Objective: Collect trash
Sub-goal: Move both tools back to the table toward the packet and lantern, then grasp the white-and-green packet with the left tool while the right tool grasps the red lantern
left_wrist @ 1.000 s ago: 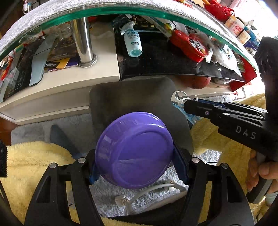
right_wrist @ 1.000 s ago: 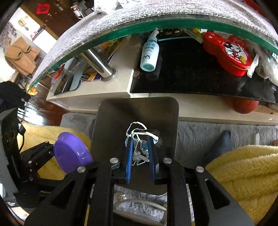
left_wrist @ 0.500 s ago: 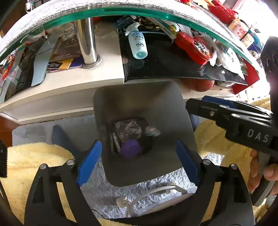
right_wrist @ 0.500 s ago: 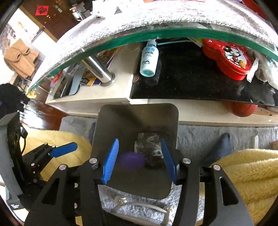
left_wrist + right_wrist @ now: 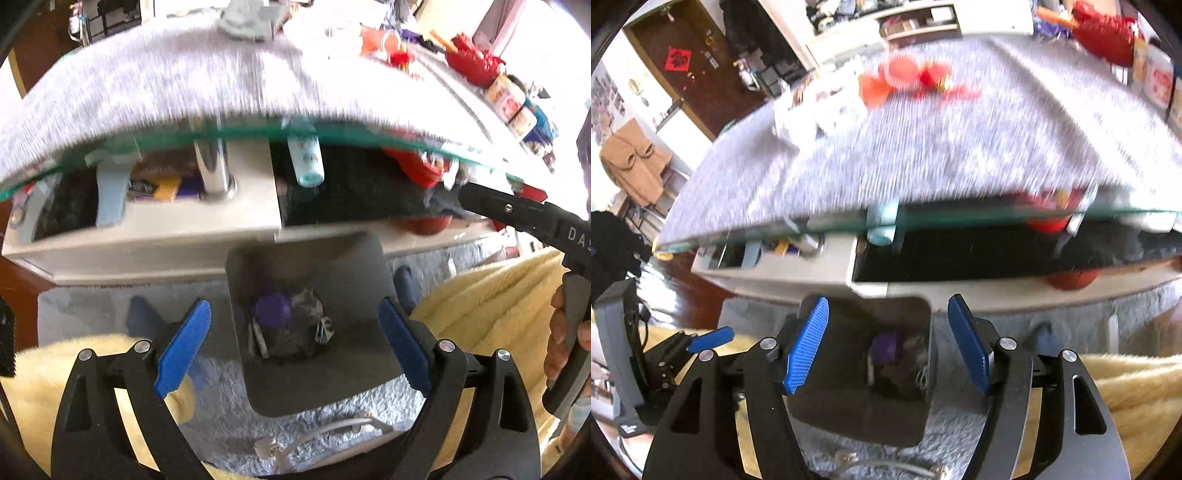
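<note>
Above grey trash bin at frame centre: left gripper and right gripper, both wide and empty; purple bowl inside among wrappers

Left claw: black frame w/ ribbed blue pads; right claw same. Bin dark grey, purple bowl inside. Desk cover speckled grey, glass edge green. Rug pale grey, blanket yellow. Bottle light blue.
</note>
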A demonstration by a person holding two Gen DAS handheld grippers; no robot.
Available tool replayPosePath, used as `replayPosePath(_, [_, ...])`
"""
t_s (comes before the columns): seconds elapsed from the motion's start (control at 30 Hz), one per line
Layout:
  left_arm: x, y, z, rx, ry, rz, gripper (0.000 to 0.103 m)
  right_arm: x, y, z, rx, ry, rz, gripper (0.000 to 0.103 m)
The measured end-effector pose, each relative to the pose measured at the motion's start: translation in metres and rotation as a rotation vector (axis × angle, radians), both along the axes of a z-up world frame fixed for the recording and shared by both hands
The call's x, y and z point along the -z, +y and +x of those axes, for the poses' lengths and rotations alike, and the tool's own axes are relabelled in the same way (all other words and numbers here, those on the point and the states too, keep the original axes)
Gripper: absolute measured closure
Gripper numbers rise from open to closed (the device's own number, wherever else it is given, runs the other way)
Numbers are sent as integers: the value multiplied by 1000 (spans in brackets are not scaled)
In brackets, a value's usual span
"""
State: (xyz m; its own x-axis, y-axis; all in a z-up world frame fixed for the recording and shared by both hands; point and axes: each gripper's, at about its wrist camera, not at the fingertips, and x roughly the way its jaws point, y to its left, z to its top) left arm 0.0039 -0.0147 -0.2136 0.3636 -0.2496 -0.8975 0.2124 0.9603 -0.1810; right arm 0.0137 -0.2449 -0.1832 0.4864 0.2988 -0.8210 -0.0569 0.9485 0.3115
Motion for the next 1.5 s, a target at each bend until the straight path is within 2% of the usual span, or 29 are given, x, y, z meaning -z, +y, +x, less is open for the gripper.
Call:
replayPosePath(0.17, [-25, 5, 20, -19, -55, -8, 16, -21, -11, 22, 18, -50, -21, 34])
replayPosePath(0.4, [-44, 1, 55, -27, -80, -13, 16, -34, -26, 57, 44, -83, -53, 34])
replayPosePath(0.67, [-48, -15, 101, -6, -88, -18, 19, -34, -34, 104, 46, -99, -95, 34])
replayPosePath(0.73, [-47, -21, 116, 0, -83, -18, 26, -33, -32, 115, 34, -110, -112, 35])
replayPosePath(0.87, [-47, -29, 139, 9, -84, -21, 32, -31, -28, 133, 21, -126, -146, 35])
replayPosePath(0.93, [-44, -32, 150, 14, -78, -27, 40, -26, -28, 143, 19, -120, -160, 39])
replayPosePath(1.03, [-42, -37, 162, 16, -84, -23, 40, -20, -32, 154, 21, -103, -158, 45])
replayPosePath(1.5, [-40, -34, 202, -6, -94, -56, 44, -13, -31, 193, -8, -105, -161, 52])
